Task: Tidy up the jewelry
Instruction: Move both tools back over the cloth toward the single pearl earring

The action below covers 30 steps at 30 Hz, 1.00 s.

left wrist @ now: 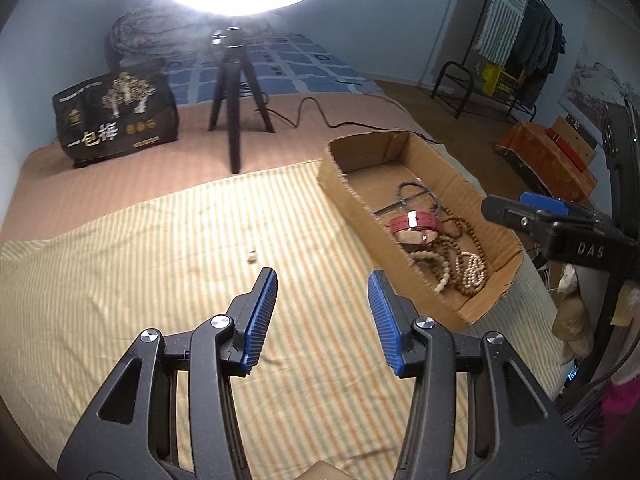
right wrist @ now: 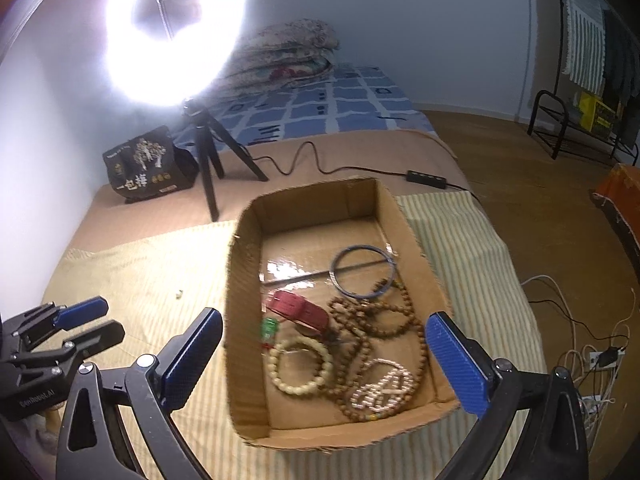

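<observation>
Cardboard forms the shallow box (right wrist: 244, 312) holding our jewelry: a cream bead bracelet (right wrist: 300, 366), brown bead strands (right wrist: 384, 316), a pearl piece (right wrist: 382, 390), a red strap (right wrist: 298, 310) and a blue bangle (right wrist: 362, 270). Our right gripper (right wrist: 324, 360) hangs above it, jaws spread wide and empty. Our left gripper (left wrist: 322, 320) hovers over the striped cloth (left wrist: 160, 280), released, holding nothing; one small bead (left wrist: 252, 256) lies on the cloth ahead of it.
</observation>
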Each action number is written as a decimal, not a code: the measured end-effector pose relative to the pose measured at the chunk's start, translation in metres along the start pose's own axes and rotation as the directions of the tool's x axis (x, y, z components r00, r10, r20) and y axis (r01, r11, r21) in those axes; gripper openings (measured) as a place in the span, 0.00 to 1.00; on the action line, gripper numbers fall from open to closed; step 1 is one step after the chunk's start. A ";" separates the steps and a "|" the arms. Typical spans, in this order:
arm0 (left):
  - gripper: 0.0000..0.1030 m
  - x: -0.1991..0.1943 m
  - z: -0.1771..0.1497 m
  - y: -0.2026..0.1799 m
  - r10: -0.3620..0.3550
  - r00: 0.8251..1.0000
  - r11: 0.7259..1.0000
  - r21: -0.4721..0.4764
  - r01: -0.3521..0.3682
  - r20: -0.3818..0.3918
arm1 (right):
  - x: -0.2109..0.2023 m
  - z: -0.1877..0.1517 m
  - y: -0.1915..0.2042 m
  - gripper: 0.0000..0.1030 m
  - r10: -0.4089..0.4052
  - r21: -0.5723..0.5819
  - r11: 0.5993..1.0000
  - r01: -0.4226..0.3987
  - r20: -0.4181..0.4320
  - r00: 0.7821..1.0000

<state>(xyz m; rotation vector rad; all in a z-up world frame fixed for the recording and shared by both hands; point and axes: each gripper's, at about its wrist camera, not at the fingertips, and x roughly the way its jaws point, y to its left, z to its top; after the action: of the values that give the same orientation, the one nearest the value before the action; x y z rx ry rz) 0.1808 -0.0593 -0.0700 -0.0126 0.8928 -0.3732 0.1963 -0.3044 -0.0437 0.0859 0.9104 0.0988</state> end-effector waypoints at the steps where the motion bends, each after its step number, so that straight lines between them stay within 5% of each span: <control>1: 0.47 -0.003 -0.002 0.004 0.004 1.000 1.000 -0.005 -0.004 0.000 | 0.000 0.001 0.004 1.00 0.009 -0.001 1.000 -0.009 0.002 1.000; 20: 0.47 -0.023 -0.068 0.058 0.015 0.997 0.999 -0.051 -0.018 -0.070 | 0.024 0.007 0.085 0.98 0.165 -0.103 0.981 -0.166 -0.017 0.986; 30: 0.46 -0.021 -0.107 0.077 0.002 0.993 0.999 -0.051 -0.008 -0.117 | 0.055 -0.005 0.124 0.75 0.222 -0.166 0.959 -0.231 -0.068 0.973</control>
<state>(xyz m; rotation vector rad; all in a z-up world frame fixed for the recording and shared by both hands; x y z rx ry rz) 0.1118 0.0347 -0.1346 -0.0360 1.0180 -0.3492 0.2196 -0.1746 -0.0753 0.0257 0.9343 0.3943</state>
